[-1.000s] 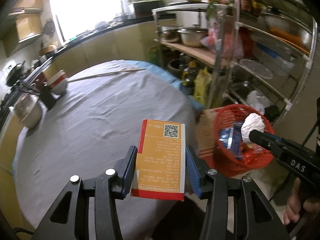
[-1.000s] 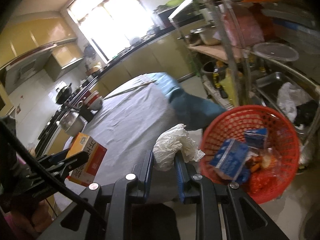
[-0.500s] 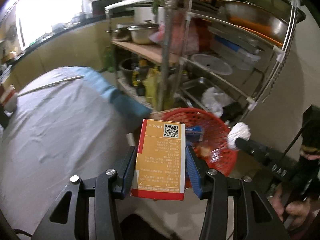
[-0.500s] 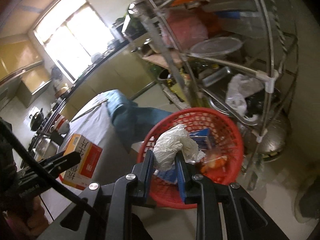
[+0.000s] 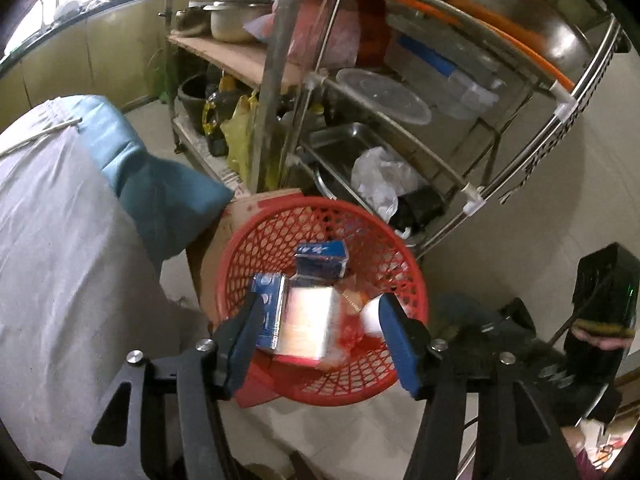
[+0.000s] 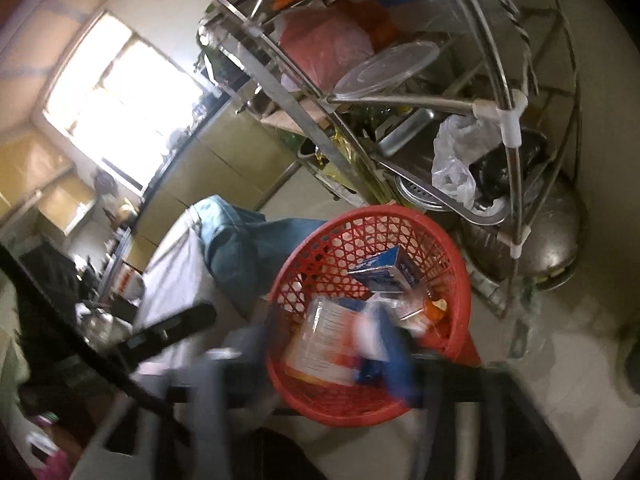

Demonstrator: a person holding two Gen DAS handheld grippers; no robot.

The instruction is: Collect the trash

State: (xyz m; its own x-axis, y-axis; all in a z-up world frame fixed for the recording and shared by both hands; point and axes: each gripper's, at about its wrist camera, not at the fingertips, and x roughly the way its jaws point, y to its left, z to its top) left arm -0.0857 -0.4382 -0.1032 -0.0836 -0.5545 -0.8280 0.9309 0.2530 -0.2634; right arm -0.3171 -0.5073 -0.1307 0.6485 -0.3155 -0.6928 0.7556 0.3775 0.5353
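Boxes (image 5: 306, 322) in basket (image 5: 256, 248) — rack (image 5: 400, 120) behind, table (image 5: 60, 240) left.

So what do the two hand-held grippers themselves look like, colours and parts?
The left hand-held gripper has a black frame, two long black fingers with round silver bolts, and blue pads inside the tips. The right hand-held gripper is blurred in its own view, but shows the same black frame and blue pads; a black cable crosses the left of that view.

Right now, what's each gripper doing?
Left gripper: jaws opening, orange box dropping free into the red basket.
Right gripper: jaws opening, blurred, apparently empty.
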